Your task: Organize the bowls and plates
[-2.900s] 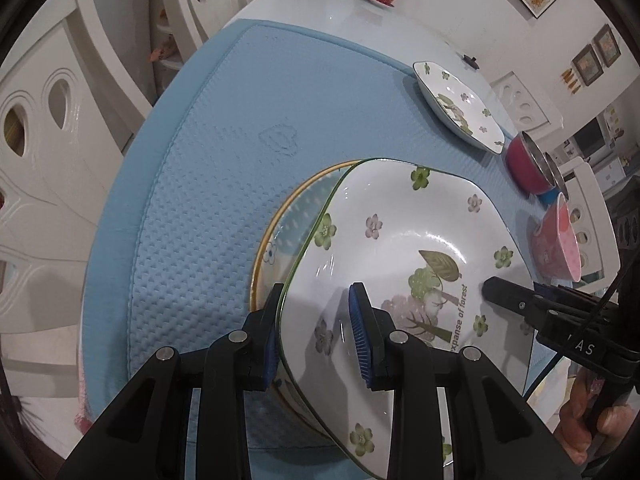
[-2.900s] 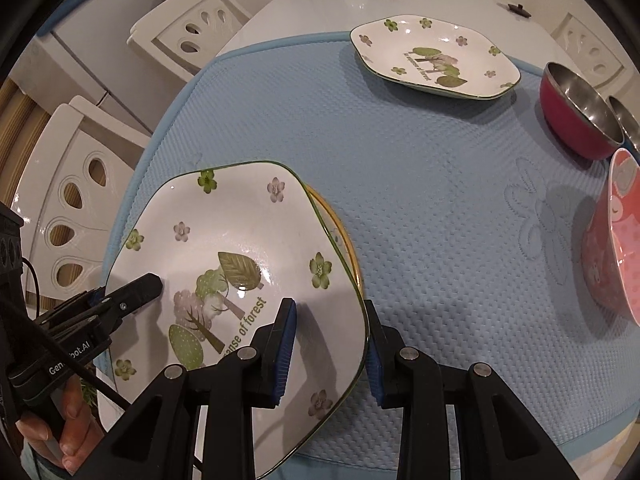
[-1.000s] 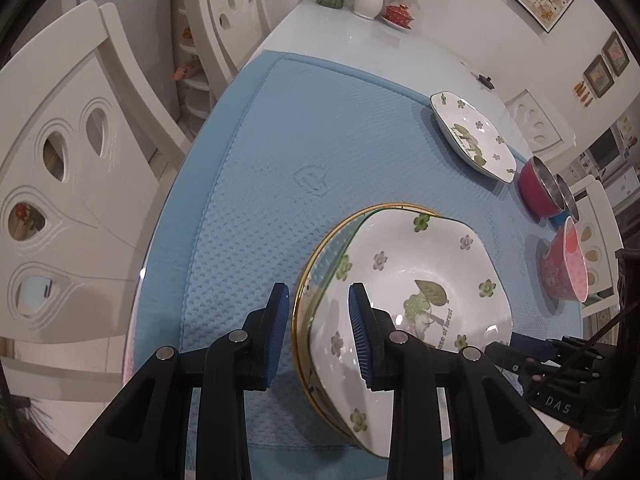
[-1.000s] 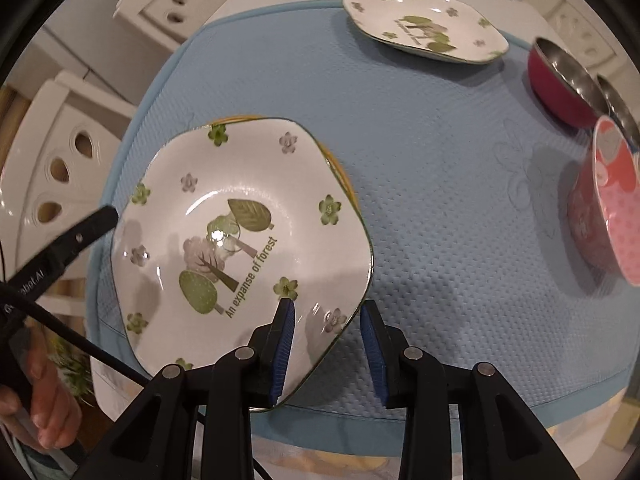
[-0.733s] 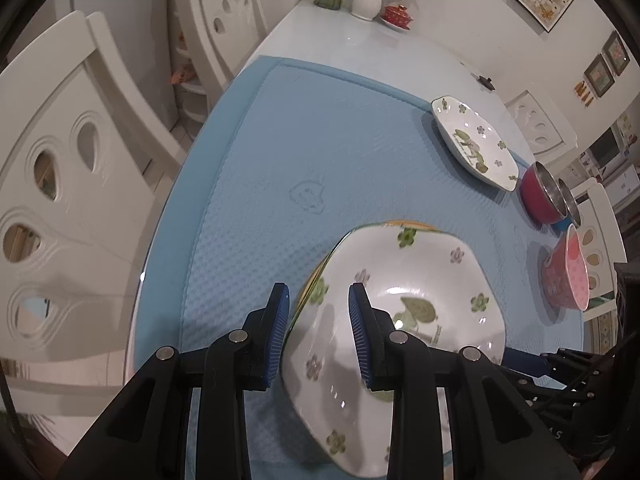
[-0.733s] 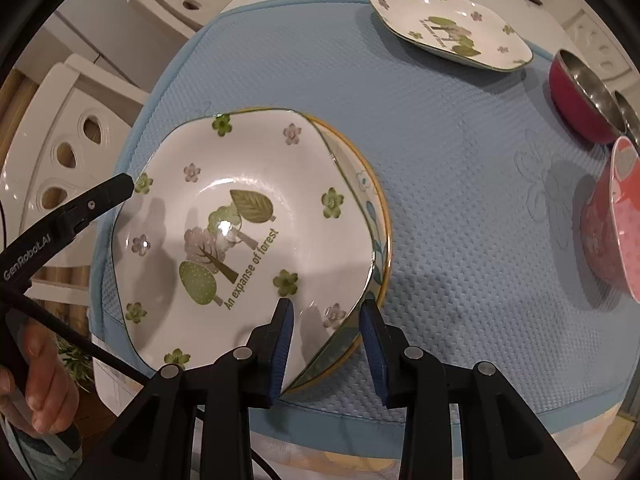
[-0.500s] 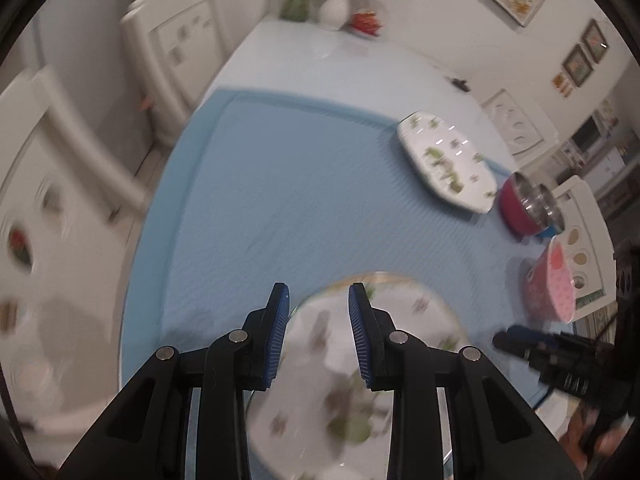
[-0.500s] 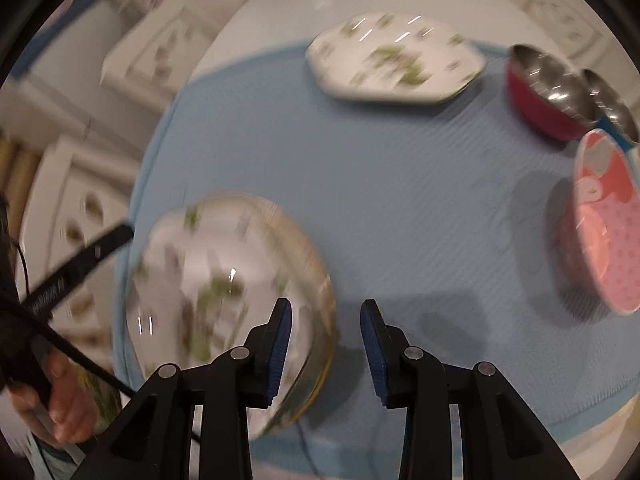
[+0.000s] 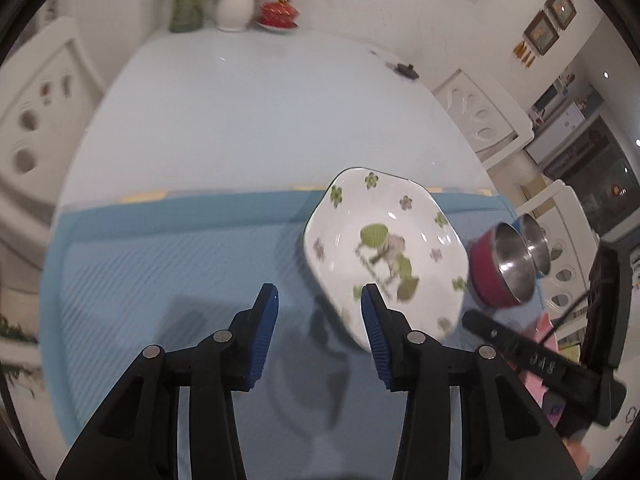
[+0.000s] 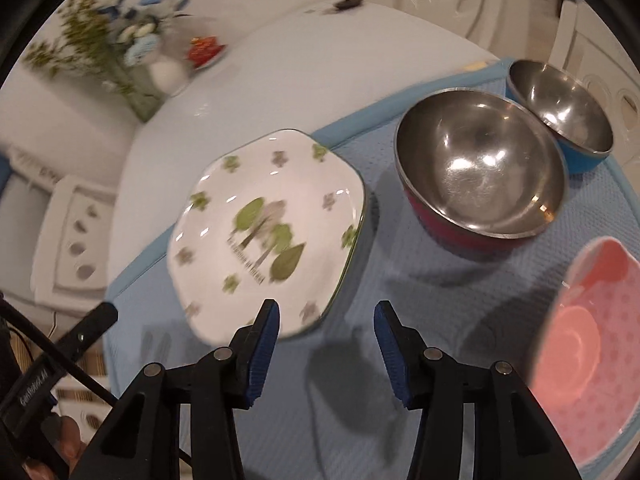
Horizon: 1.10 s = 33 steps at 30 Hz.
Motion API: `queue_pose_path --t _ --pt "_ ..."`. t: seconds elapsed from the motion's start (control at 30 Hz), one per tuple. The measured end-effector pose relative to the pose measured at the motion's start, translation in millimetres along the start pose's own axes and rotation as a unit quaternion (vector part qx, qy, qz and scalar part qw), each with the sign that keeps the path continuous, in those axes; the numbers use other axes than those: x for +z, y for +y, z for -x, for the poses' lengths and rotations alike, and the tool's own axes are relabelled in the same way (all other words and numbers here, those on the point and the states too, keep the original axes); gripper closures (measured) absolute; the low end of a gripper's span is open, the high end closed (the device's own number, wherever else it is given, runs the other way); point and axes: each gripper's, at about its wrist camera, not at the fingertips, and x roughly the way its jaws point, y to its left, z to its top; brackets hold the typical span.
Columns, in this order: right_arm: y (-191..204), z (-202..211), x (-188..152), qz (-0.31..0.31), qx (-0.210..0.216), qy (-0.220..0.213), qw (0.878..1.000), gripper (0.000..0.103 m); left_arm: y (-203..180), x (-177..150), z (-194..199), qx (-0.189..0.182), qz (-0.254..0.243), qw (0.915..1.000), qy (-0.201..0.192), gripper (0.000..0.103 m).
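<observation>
The left gripper (image 9: 318, 306) and the right gripper (image 10: 326, 324) both hung partly open and empty above the blue mat (image 9: 160, 264), their jaws having just been opening. The floral plate (image 10: 268, 228) lay at frame centre on the mat's far edge, apparently overhanging the white table (image 9: 248, 120), though blur obscured this. Right of it stood the red bowl (image 10: 480, 184), blue bowl (image 10: 560, 112) and pink bowl (image 10: 588, 340).

Two fisheye views, each looking steeply down along its own gripper's fingers at a blue mat (image 9: 168, 264), from close above. Both share the flowered plate (image 9: 384, 248) (image 10: 272, 232): the left view sees it from its left, the right from nearer.
</observation>
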Motion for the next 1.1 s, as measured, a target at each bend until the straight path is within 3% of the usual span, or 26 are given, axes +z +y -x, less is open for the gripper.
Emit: queue_pose_path --t 0.23,0.33,0.47,0.53,0.6,0.7,0.9,1.1 --pt "-4.0 -34.8 15.1 -0.014 -0.034 0.009 0.999 0.057 2.3 22.4 -58.2 -0.005 0.004 0.999 0.045 0.062" --pt "-8.0 -50.9 21.3 -0.021 -0.031 0.021 0.999 0.058 5.6 27.7 -79.2 -0.015 0.005 0.9977 0.066 0.062" --pt "-7.5 -55.9 30.0 -0.01 -0.02 0.003 1.0 0.065 7.1 34.7 -94.6 -0.031 -0.002 0.9969 0.072 0.064" --pt "-4.4 -58.6 33.5 0.001 -0.013 0.003 1.0 0.069 6.8 39.3 -94.6 -0.04 -0.004 0.997 0.065 0.065" --pt "-0.3 -61.1 34.4 0.012 -0.01 0.003 1.0 0.071 6.2 41.9 -95.1 -0.049 -0.004 0.9969 0.062 0.075" --pt "7.8 -62.6 31.5 0.05 -0.033 -0.003 0.998 0.071 5.2 40.7 -91.8 -0.027 -0.016 0.9984 0.046 0.082" --pt "24.2 -57.3 18.5 0.118 -0.053 -0.009 0.992 0.072 12.0 21.9 -68.0 0.003 -0.026 0.9993 0.025 0.083" --pt "51.0 -50.2 -14.7 0.177 -0.02 0.036 0.983 0.072 57.5 -7.3 -32.0 0.015 0.031 0.9991 0.024 0.084"
